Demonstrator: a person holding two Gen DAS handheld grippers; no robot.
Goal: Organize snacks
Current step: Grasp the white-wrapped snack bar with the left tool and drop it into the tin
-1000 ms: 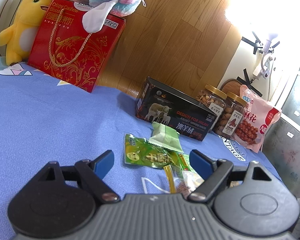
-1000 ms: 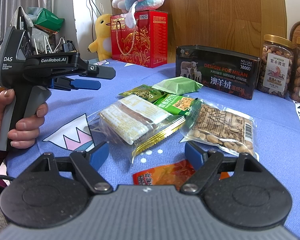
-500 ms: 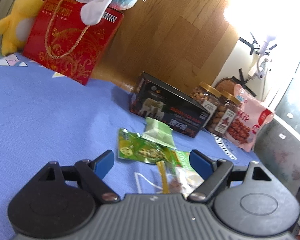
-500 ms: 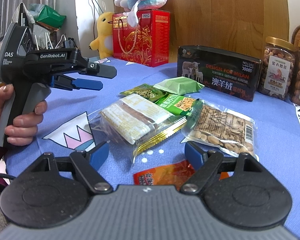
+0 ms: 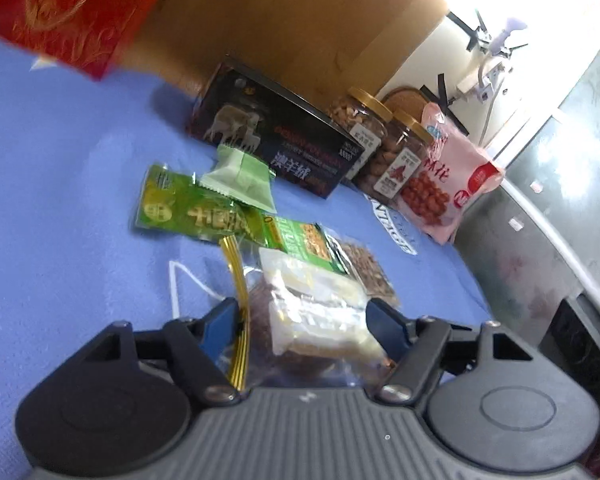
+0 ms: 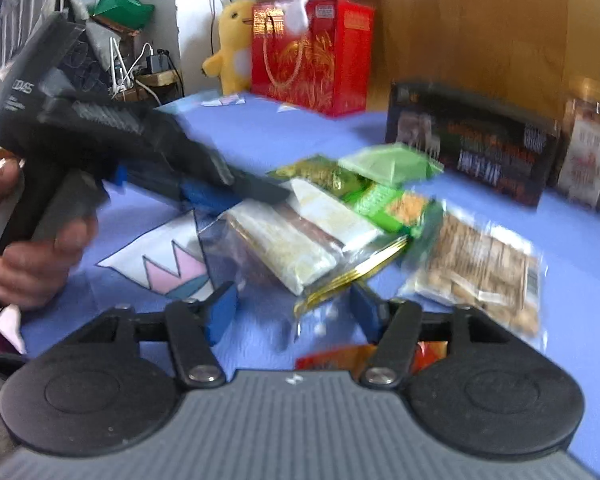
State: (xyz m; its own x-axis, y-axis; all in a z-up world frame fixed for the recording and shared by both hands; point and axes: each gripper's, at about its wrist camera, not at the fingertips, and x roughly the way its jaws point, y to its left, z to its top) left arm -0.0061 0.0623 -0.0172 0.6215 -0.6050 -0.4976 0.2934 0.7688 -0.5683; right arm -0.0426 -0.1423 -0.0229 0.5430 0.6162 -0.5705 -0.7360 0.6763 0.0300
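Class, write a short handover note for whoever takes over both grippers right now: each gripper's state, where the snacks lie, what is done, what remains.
Left gripper: jaws just closing around the clear biscuit bag; grip not confirmed.
Right gripper: jaws just closing near that bag's gold edge, nothing held.
Snacks: green packets, nut packet, orange packet loose on the blue cloth.
Done: nothing sorted.
Left: everything.
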